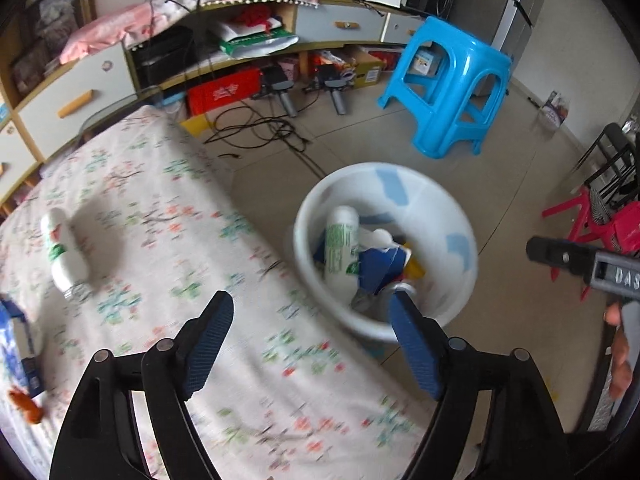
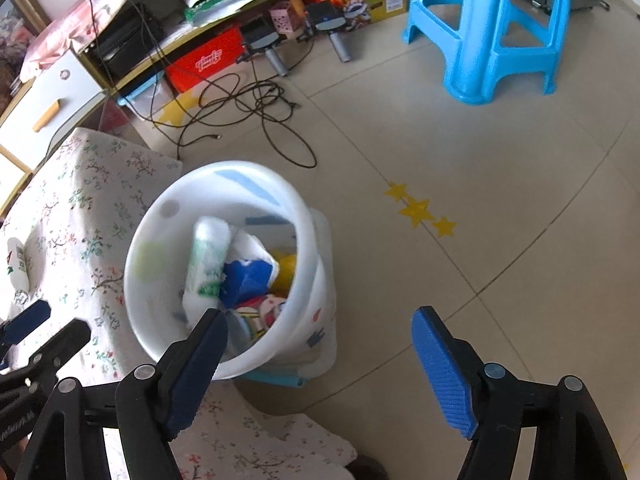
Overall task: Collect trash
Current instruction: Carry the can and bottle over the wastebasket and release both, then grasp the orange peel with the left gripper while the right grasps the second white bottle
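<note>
I have both tools empty with jaws spread wide: the left tool over the edge of the floral-clothed bench, the right tool above the round white plastic bin on the floor just beside it, already holding bottles and wrappers. I judge myself between drops; next I must swing left to the white plastic bottle with green label lying on the cloth and close on its body.

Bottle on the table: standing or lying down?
Lying down. The white bottle rests on its side on the flowered tablecloth, apart from the open left gripper.
</note>
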A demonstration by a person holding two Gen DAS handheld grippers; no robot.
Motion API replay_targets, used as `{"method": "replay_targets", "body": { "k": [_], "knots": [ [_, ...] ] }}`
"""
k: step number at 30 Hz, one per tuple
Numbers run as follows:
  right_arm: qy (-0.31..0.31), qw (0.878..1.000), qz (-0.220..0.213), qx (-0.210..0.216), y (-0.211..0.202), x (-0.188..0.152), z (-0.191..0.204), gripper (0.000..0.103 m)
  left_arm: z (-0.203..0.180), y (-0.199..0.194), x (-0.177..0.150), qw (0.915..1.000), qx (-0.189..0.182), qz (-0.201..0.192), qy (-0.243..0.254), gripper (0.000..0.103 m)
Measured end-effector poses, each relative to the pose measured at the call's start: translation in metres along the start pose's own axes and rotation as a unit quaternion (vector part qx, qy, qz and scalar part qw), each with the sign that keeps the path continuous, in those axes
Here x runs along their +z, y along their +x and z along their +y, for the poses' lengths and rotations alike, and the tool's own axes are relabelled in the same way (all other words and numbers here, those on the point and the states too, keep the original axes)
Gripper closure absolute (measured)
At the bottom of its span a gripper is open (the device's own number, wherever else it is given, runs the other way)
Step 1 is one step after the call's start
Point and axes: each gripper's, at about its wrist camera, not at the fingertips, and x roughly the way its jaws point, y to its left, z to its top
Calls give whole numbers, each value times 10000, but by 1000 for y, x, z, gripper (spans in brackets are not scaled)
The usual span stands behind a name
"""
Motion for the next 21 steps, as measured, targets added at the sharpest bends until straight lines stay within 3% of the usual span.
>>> {"method": "replay_targets", "body": {
  "k": [6,14,21],
  "knots": [
    [-46,9999,47,146,0,-3,24,22,40,-32,-26,9994,328,-26,-102,12],
    [-483,9984,104,266,4,-10,89,20,121,-75,-65,9937,1020,-105,-459,5],
    [-964,9948,161,290,14,-21,151,18,205,-86,-100,9862,979,62,-1333,4]
  ]
}}
